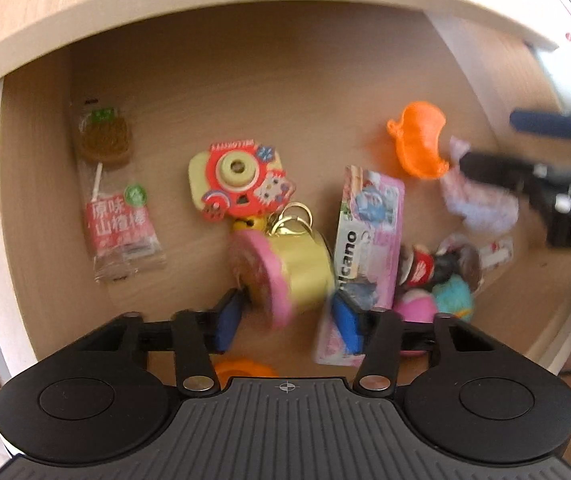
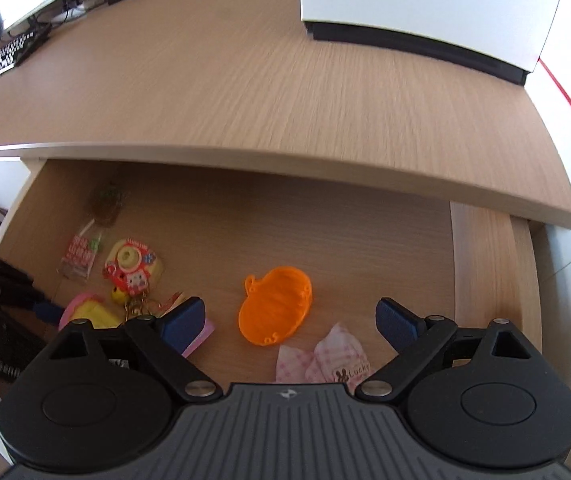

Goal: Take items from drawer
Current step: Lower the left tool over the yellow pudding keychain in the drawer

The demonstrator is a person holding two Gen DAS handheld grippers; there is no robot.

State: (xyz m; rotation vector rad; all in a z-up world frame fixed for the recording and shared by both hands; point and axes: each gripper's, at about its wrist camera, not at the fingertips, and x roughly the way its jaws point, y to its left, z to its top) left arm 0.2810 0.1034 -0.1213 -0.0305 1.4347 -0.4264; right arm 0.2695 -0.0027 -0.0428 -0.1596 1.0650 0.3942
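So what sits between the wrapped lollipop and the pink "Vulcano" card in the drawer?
In the left wrist view, the red-and-yellow toy camera lies between the wrapped lollipop and the pink card, with the yellow-and-pink tape roll nearer the camera.

Showing matt wood grain on drawer (image 1: 245,92) and tabletop (image 2: 245,80); gleaming translucent orange plastic clip (image 2: 275,306); shining glossy metal keyring (image 1: 297,216); crinkling clear glossy wrapper (image 1: 121,220).

grippers 2 (image 1: 285,316) (image 2: 289,320) | orange cutters 1 (image 1: 419,144) | lollipops 1 (image 1: 105,140) | toy cameras 1 (image 1: 241,180)
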